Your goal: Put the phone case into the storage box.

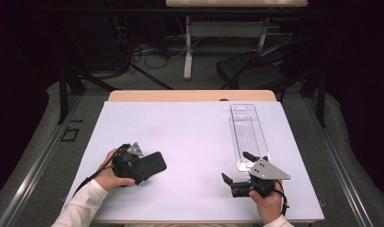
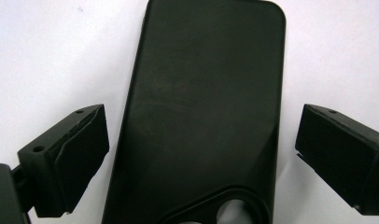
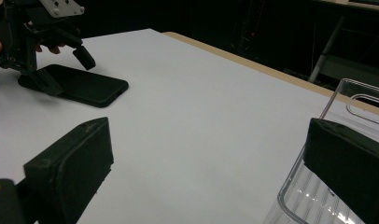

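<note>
You are holding your left gripper (image 1: 142, 166) over the near left part of the white table (image 1: 190, 137), its jaws standing wide apart on either side of a black phone case (image 1: 151, 165) without touching it. The phone case is lying flat on the table, back side up, with its camera cutout (image 2: 229, 210) sitting at the gripper's end, as the left gripper view is showing. From the right gripper view, the same case (image 3: 85, 86) is resting on the white surface with your left gripper (image 3: 61, 63) standing over its far end. Moving right, the middle of the table is lying bare. Your right gripper (image 1: 233, 166) is hovering at the near right, its jaws spread apart and gripping nothing, one jaw sitting just beside the near end of a clear plastic package tray (image 1: 249, 135), which is stretching away toward the table's far edge.
</note>
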`<state>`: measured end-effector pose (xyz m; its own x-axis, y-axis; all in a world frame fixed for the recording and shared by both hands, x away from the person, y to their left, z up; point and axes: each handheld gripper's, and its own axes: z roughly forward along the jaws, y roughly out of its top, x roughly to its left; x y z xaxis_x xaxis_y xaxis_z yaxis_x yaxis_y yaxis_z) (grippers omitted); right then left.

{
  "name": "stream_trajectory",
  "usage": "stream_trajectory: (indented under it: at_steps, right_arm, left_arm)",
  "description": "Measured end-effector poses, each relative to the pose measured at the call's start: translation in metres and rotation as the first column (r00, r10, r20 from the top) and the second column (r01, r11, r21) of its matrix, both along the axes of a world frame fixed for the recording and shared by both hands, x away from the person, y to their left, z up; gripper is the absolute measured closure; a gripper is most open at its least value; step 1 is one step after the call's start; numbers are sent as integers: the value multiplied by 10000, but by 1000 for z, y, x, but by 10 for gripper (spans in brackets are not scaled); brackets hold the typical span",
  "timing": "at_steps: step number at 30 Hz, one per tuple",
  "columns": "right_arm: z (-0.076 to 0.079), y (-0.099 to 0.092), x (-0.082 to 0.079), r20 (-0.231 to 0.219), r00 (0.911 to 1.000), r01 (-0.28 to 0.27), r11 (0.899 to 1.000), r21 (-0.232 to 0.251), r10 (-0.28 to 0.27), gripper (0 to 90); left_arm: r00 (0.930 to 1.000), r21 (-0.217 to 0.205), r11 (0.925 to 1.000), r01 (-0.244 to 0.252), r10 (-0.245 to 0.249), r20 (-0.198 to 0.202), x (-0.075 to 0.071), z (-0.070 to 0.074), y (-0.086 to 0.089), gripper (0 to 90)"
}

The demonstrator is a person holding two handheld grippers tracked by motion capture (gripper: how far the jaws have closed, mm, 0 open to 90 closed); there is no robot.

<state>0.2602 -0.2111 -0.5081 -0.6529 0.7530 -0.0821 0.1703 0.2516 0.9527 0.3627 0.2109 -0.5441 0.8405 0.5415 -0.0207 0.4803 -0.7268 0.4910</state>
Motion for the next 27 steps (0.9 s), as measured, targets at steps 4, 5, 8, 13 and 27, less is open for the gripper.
stream_trajectory:
  at_steps: [4,5,8,13,27]
  right_arm:
    - [0,0,0,1,10000,-10,10000,-18,10,12]
    - [0,0,0,-3,10000,-9,10000,-13,9,12]
    - [0,0,0,-9,10000,-2,10000,-20,2,12]
    - [0,0,0,-8,10000,-14,10000,-30,14,12]
    - [-1,1,0,-37,10000,-45,10000,-31,45,12]
  left_arm:
    - [9999,19,9999,-133,133,-61,0,-5,3,33]
    - [9999,21,9999,-111,111,-70,1,-5,4,34]
    - [9999,-5,9999,-155,155,-31,1,-6,6,41]
    - [9999,-26,9999,-101,101,8,0,-7,7,47]
    - [10000,-184,9998,-39,39,12,0,-8,9,60]
